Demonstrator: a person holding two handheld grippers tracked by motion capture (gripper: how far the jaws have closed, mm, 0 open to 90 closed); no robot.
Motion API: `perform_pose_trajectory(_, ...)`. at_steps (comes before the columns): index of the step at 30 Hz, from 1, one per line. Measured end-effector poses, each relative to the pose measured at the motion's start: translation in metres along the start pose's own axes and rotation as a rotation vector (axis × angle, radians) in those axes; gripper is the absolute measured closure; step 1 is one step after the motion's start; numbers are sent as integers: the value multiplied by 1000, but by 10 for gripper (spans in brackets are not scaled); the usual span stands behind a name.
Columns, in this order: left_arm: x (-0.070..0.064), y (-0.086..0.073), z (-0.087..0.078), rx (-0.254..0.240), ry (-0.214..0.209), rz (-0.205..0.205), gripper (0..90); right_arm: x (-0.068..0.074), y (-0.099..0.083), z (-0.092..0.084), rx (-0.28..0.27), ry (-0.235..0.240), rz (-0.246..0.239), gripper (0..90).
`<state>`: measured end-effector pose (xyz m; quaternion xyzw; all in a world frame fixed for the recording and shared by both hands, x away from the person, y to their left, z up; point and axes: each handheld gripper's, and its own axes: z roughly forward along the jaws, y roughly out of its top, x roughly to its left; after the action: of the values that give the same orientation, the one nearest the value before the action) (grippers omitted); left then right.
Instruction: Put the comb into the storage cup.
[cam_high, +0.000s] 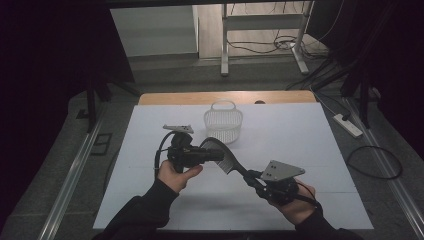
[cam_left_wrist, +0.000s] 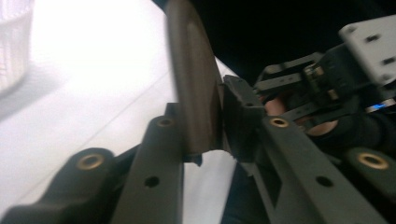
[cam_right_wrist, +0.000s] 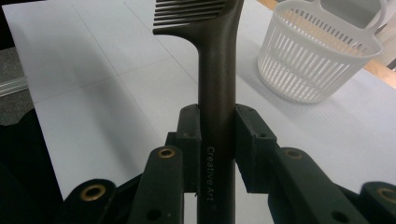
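Comb (cam_high: 226, 156) slants between claws: right claw (cam_high: 251, 176) clamps handle, left claw (cam_high: 218, 155) pinches toothed head; basket (cam_high: 223, 122) just beyond.

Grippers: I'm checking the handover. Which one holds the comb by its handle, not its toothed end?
The right gripper: its jaws clamp the comb by its dark handle; the left gripper grips the toothed end.

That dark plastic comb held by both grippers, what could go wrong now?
The dark plastic comb is clamped by the right gripper on its handle and the left gripper near its toothed end. Pulling unevenly could bend it or let it slip. A careless swing might also tip the white slatted plastic basket.
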<state>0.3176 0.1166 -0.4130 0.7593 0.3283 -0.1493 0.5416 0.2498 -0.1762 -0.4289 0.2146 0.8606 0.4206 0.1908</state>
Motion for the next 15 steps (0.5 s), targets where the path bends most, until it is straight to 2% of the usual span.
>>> perform_pose_trajectory(1, 1, 0, 0, -8, -27, -19, 802, 0, 0, 0, 0, 1, 0, 723)
perform_pose_trajectory(5, 4, -2, 0, -18, -72, -62, 860, 1, 0, 3, 8, -4, -7, 723)
perform_pose_trajectory(10, 5, -3, 1, -25, -74, -72, 870, 0, -1, 5, 11, -4, -7, 719)
perform_pose_trajectory(15, 2, -3, 1, -29, -64, -57, 871, -2, -1, 6, 8, 5, 9, 705)
